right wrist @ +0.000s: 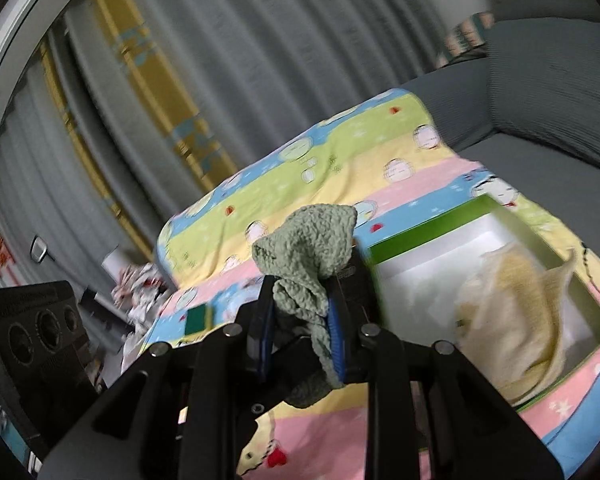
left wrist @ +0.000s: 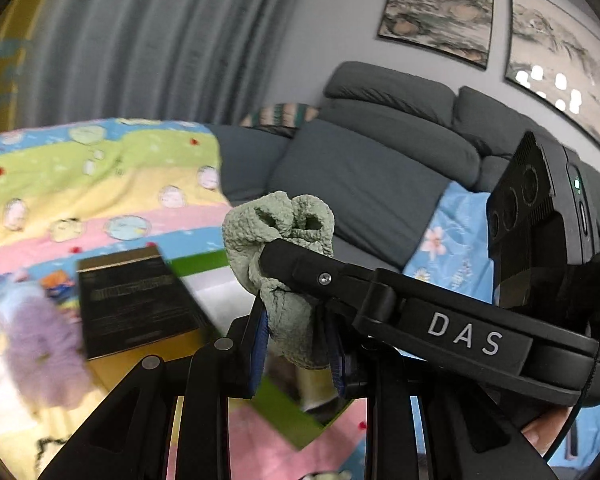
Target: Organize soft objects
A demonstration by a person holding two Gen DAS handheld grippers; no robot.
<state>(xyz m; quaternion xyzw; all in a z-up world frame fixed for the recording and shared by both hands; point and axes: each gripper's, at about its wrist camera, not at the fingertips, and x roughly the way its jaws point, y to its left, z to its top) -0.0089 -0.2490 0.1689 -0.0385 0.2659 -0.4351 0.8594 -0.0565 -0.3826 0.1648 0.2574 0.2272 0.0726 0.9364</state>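
A sage-green knitted cloth [left wrist: 278, 224] hangs bunched in the air above the striped blanket. My left gripper [left wrist: 298, 320] is shut on its lower part, blue pads [left wrist: 260, 332] pressing it from both sides. A finger of my right gripper [left wrist: 300, 270] crosses in from the right and lies against the same cloth. In the right wrist view the green cloth [right wrist: 308, 248] is pinched between the right gripper [right wrist: 300, 316] and its blue pads [right wrist: 335, 336]. Below on the right, an open green box [right wrist: 440, 228] with a white inside holds a pale yellow cloth [right wrist: 508, 320].
A pastel cartoon blanket [left wrist: 100, 184] covers a grey sofa [left wrist: 360, 168]. On it lie a black and gold box lid [left wrist: 136, 300], a purple fluffy toy [left wrist: 40, 344] and a small green sponge [right wrist: 198, 318]. A light blue floral cloth [left wrist: 456, 236] lies right. Grey curtains [right wrist: 220, 60] hang behind.
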